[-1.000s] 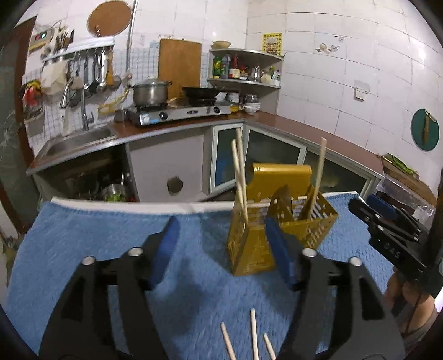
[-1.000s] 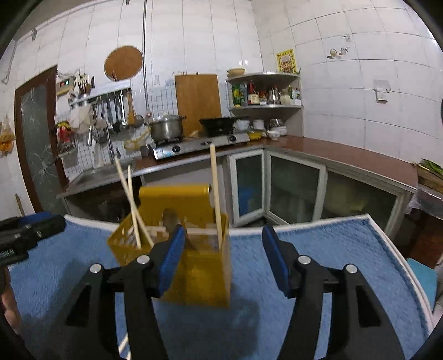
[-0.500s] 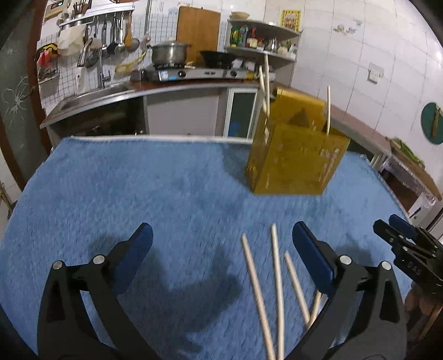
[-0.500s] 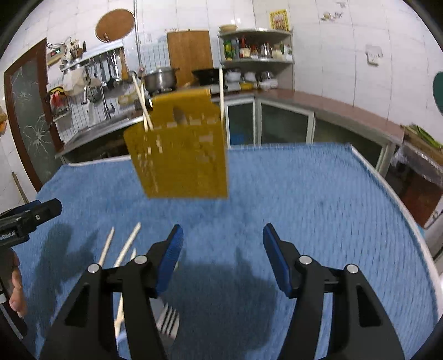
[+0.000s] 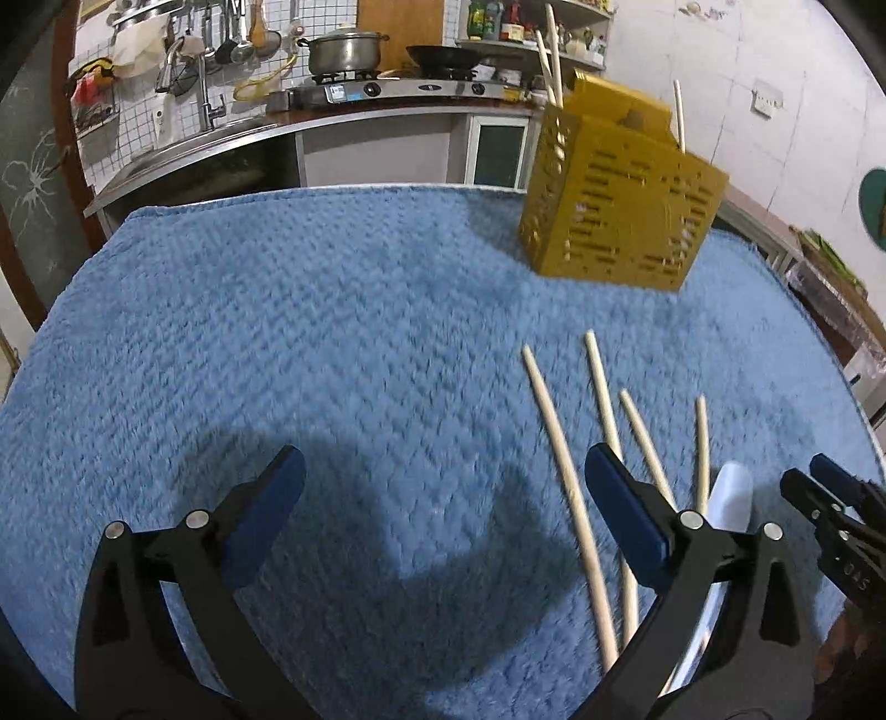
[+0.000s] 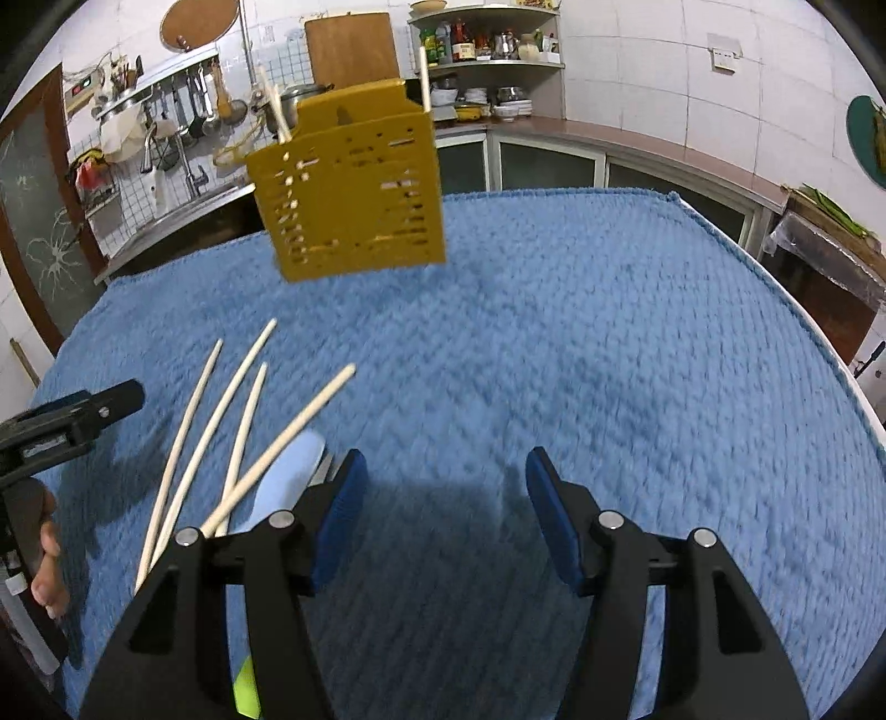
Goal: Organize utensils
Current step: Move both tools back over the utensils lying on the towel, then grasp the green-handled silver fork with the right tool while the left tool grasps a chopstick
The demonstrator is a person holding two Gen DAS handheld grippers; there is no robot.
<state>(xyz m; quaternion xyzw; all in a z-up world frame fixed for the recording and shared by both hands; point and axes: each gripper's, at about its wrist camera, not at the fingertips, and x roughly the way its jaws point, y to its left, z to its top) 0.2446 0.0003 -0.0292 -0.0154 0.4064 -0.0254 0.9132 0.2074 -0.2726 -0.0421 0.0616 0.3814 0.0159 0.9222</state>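
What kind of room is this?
A home kitchen, most likely: a pot sits on a gas stove, a sink with hanging ladles beside it, and bottles on a shelf.

This is a home kitchen. White tiles cover the walls, and a counter [image 5: 387, 113] runs along them with a sink [image 5: 188, 147] and tap at one end. A steel pot [image 5: 343, 50] and a dark pan [image 5: 448, 55] sit on a gas stove [image 5: 387, 91]. Ladles hang from a rail [image 6: 183, 105], a wooden cutting board [image 6: 351, 50] leans on the wall, and a corner shelf [image 6: 487, 55] holds bottles and bowls.
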